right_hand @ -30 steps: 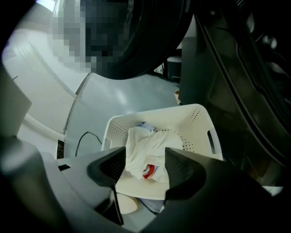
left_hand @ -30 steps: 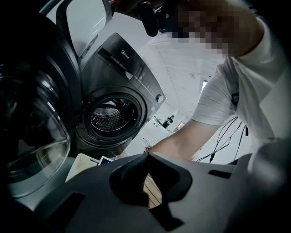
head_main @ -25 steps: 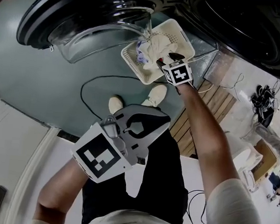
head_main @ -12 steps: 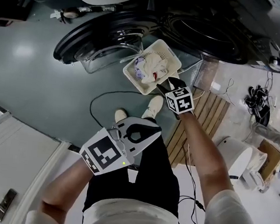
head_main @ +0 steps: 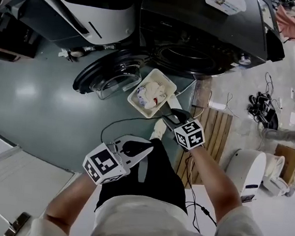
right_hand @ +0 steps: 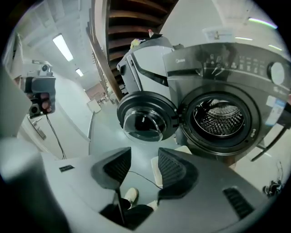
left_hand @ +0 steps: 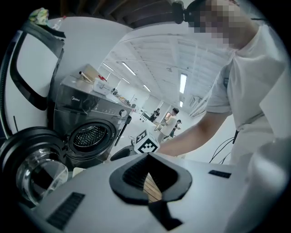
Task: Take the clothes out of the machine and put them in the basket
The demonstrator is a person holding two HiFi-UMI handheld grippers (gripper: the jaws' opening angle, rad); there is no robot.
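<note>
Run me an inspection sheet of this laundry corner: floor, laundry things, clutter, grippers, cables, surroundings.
Surface: glossy grey-green floor.
Job's things: white basket on the floor in front of the washing machine, with clothes piled in it; door swung open; drum looks empty.
Clutter: wooden slats and a white cylindrical container to the right of the basket.
Grippers: left gripper shut, empty; right gripper open, its fingers have just been closing, nothing between them.
Cables: black cable looping across the floor; tangled cable bundle far right.
Surroundings: large white machine beside the washer.
</note>
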